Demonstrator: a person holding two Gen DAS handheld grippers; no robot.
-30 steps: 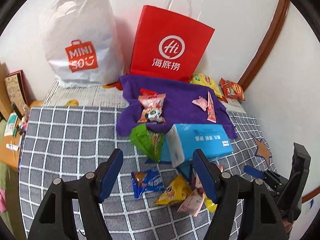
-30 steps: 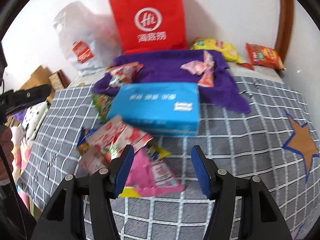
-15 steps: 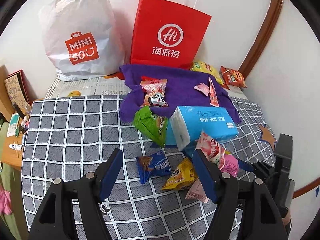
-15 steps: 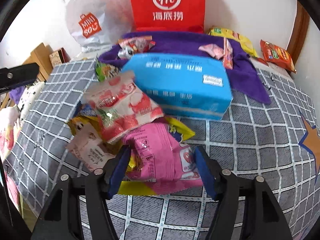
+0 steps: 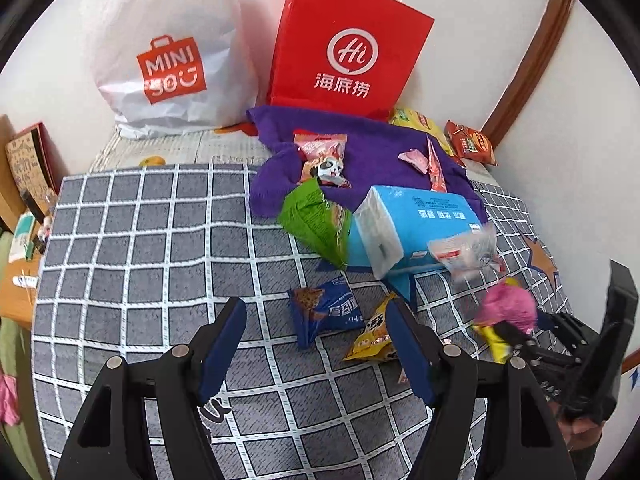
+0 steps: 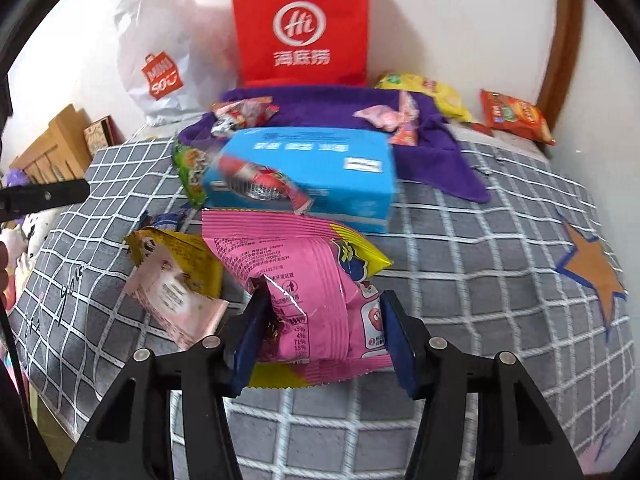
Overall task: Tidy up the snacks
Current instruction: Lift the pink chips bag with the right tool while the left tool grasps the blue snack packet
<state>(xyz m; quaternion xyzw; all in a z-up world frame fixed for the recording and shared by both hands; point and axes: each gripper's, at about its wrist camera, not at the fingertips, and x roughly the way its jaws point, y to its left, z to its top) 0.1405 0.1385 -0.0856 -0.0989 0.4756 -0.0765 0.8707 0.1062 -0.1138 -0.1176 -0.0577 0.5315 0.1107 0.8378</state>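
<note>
Right gripper [image 6: 320,336] first: its jaws are closing in on the pink snack packet [image 6: 312,292], which sits squarely between the blue pads, crumpling at the left pad, so I call it gripped. That packet overlaps a yellow packet [image 6: 180,260] and a pale pink sachet [image 6: 176,300] on the grey checked cloth [image 6: 480,264]. Just behind it a red-and-clear packet [image 6: 260,184], blurred, shows in front of the blue tissue pack [image 6: 312,168].

Over on my left gripper [image 5: 316,344], the jaws stand apart with nothing between them, hovering above the cloth. A dark blue snack packet [image 5: 326,312] and a yellow one [image 5: 374,336] lie just ahead of its pads. Beyond them a green packet [image 5: 316,220] leans against the tissue pack, and a panda-print snack [image 5: 328,168] rests on the purple towel [image 5: 376,148]. Against the wall stand the white shopping bag [image 5: 168,52] and the red paper bag [image 5: 348,48], with an orange packet [image 5: 470,144] off to the right.
</note>
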